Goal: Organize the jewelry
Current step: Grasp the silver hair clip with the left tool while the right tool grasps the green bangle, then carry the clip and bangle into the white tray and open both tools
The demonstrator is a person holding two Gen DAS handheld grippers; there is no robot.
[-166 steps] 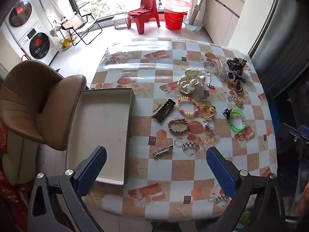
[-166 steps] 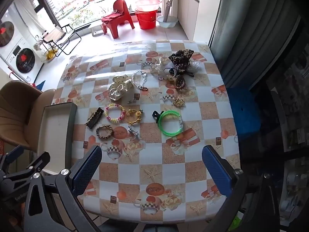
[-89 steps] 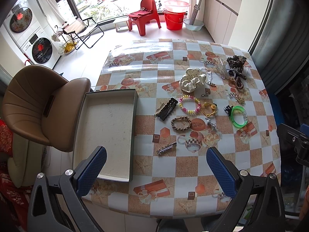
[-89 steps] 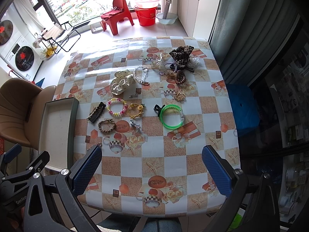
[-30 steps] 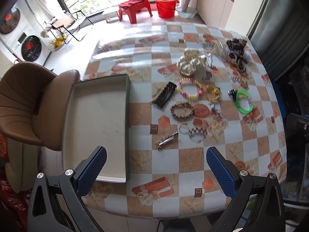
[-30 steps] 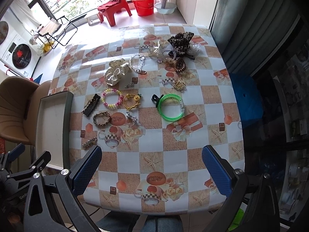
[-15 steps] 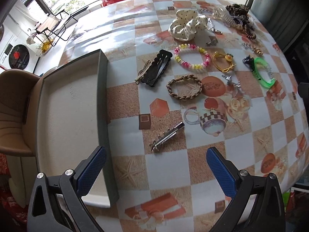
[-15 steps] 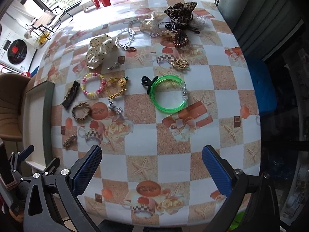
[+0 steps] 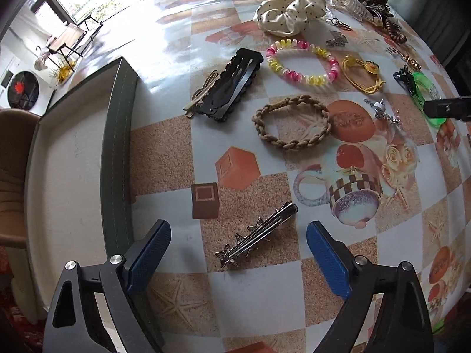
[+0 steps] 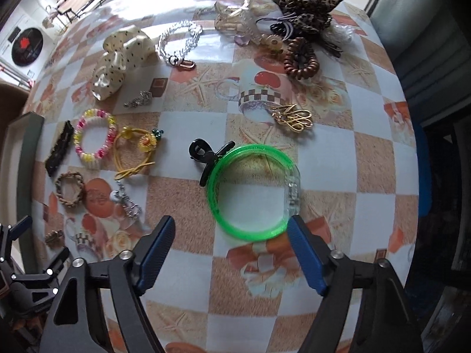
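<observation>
My left gripper (image 9: 237, 260) is open, low over the table, its blue fingers either side of a silver star hair clip (image 9: 256, 235). The grey open tray (image 9: 117, 153) lies just left of it. My right gripper (image 10: 231, 248) is open, its fingers astride the near edge of a green bangle (image 10: 253, 194) with a black claw clip (image 10: 206, 153) at its far left. A braided bracelet (image 9: 291, 125), a black barrette (image 9: 229, 86) and a pink-yellow bead bracelet (image 9: 303, 63) lie beyond the star clip.
More pieces lie further back: a dotted white scrunchie (image 10: 123, 58), a silver chain bracelet (image 10: 179, 42), a gold brooch (image 10: 293, 116), a brown coil tie (image 10: 300, 58), a leopard scrunchie (image 10: 306, 4). A brown chair (image 9: 11, 158) stands beyond the tray. The table edge runs along the right.
Both grippers have come down close to the table. The left now brackets the star clip, the right the green bangle. Both jaws have narrowed but stay open.
</observation>
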